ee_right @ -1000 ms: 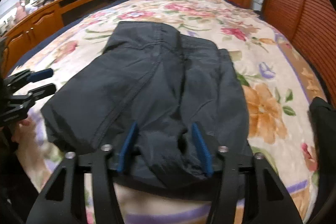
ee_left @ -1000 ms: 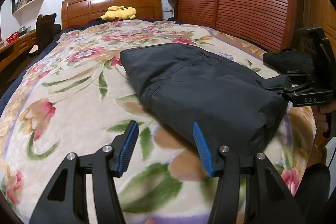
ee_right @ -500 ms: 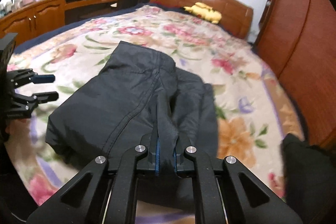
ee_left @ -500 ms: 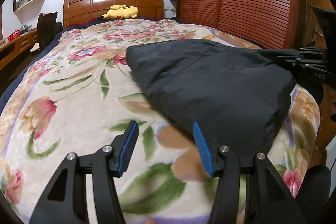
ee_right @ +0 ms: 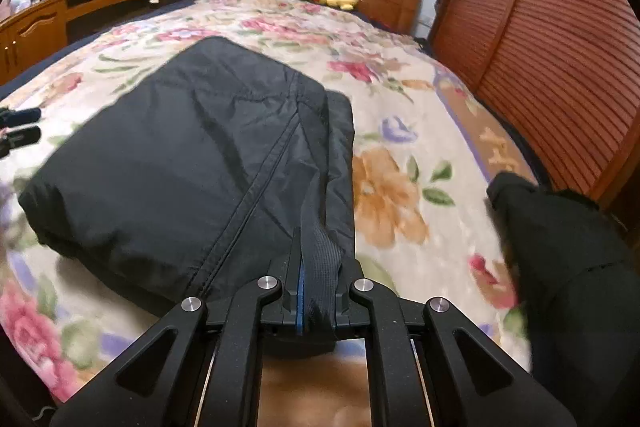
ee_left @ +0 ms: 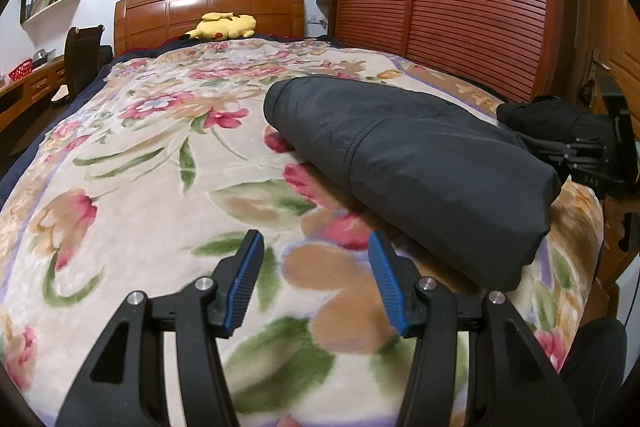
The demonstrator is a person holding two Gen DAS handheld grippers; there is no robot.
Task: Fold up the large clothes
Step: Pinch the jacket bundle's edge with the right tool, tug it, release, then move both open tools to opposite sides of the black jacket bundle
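- The dark jacket (ee_left: 408,163) lies partly folded on the near right part of the bed (ee_left: 160,187), a padded bundle on the floral blanket (ee_left: 132,163). Judging by how it bulges and sags, it is soft, fairly light and a little slick, so it will slump rather than hold a crease.
- On the left, your left hand-held gripper (ee_left: 316,279) hangs above bare blanket with its jaws about half apart and nothing between them. The jacket's near left corner lies just beside it, to its right.
- In the middle, the stitched seam (ee_right: 256,187) running down the bundle looks like the firmest line. Take hold along it or at a hem, where the layers are doubled, rather than on the smooth shell.
- On the right, your right hand-held gripper (ee_right: 316,303) is clamped tight on a narrow strip of the jacket's near edge; the fabric bunches up between the pads.
- That pinch is thin, so pull gently or it may slide out.
- Further right, a second dark garment (ee_right: 560,239) lies near the bed's edge, apart from the jacket.
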